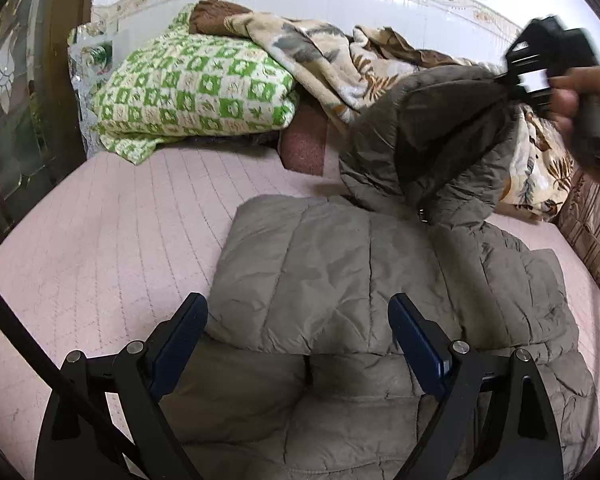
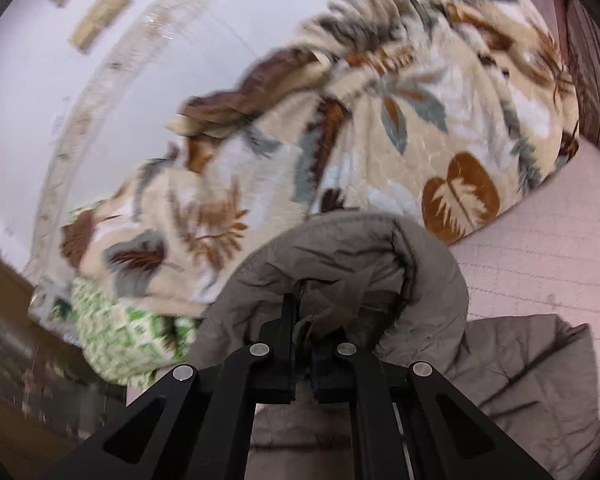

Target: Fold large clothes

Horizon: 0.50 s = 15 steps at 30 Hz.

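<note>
Jacket (image 1: 320, 276) partly folded on bed (image 1: 112, 240) — right gripper (image 2: 302, 344) clamped on its hood, lifted; left gripper (image 1: 298, 320) spread apart, empty — final folds remain.

We see soft, even daylight in both views, with faint shadows under the jacket (image 1: 340, 276) and glare on the white wall (image 1: 300, 4). The right-wrist view is smeared, the blanket (image 2: 380, 128) blurred; fisheye edges bend, corners black.

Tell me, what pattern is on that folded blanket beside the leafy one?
Green and cream checks on the folded blanket, clearest in the left wrist view.
</note>
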Tool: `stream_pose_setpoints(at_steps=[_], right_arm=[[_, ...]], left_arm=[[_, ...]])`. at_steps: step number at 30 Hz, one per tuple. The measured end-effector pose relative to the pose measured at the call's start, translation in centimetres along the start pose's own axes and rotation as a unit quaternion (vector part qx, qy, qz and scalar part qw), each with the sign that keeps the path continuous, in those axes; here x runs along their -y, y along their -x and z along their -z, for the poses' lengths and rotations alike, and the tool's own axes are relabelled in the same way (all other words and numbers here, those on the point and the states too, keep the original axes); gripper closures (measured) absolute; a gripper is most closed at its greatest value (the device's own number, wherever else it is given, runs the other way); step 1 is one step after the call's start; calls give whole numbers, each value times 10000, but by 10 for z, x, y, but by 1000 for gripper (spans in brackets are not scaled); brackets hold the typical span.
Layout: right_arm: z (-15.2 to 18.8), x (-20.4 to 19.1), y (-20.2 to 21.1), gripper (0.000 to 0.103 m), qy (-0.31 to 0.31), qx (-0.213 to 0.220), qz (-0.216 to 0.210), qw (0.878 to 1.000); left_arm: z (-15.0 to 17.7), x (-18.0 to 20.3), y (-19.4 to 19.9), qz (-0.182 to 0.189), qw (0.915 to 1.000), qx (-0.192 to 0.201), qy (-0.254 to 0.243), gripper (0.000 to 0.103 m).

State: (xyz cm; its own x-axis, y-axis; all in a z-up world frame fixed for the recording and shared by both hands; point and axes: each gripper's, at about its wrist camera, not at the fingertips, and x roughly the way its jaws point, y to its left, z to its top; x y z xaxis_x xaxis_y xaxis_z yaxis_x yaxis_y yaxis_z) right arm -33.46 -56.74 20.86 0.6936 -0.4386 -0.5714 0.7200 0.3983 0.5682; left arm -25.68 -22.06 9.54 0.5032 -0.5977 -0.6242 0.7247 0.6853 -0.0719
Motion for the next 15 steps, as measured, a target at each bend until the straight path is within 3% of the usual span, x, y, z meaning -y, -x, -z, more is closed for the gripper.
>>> stream_pose_setpoints(at_steps=[4,9,15], right_arm=[[24,-15,61,97,415,61,-306,9986],[84,-18,129,98,852,34,-577,9947],[172,7,147,99,1189,-243,-464,9915]], left_arm=[[-1,-8,6,-33,9999,84,141,12],[-3,-20,10,-36,9992,150,359,12],[-3,-22,15,-10,9987,278,438,12]])
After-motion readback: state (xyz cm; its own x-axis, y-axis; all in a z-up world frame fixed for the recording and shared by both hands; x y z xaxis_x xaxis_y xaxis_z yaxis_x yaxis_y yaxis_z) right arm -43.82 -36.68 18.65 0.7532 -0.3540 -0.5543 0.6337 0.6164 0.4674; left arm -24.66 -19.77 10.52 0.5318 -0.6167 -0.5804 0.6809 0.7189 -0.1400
